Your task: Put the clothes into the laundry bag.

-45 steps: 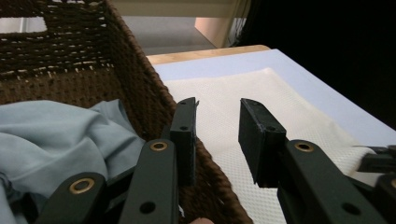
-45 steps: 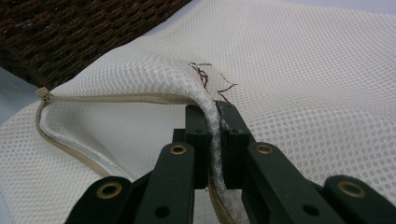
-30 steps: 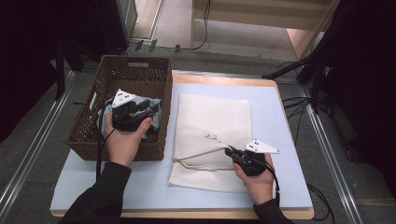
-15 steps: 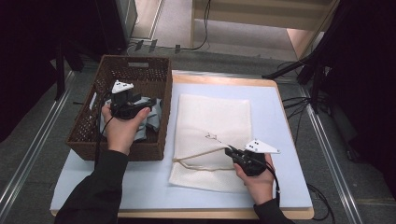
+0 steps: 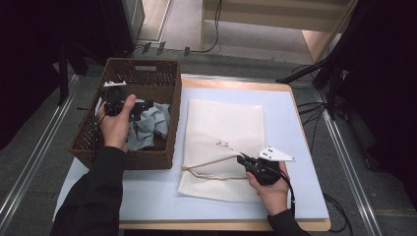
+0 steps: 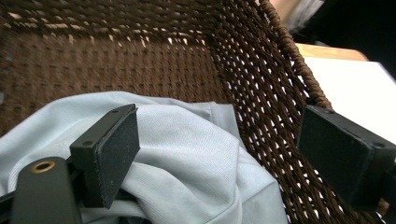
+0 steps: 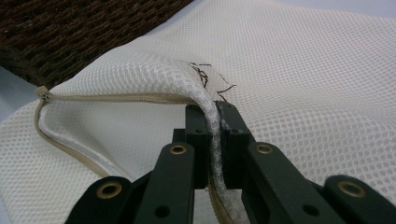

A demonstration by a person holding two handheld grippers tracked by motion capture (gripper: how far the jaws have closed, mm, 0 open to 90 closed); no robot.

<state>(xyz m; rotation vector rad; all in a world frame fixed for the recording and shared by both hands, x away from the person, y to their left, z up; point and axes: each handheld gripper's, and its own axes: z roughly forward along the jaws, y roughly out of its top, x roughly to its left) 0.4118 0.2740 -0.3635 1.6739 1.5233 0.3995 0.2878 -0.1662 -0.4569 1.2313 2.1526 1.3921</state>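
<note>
Our left gripper (image 6: 219, 154), fingers just opening wide, hovers over the pale blue cloth (image 5: 150, 125) in the basket (image 5: 142, 66); we should bite deep into a fold; our right gripper (image 7: 212, 140) pinches the mesh bag (image 5: 226, 123) mouth up near the worktop's front edge.

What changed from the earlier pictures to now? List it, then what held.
The left gripper slid across the basket toward its far-left side and its jaws have just been opening; the pale blue cloth lies loose between them, unpressed. Unchanged: the right gripper stays shut on the mesh bag edge, holding its mouth raised.
</note>
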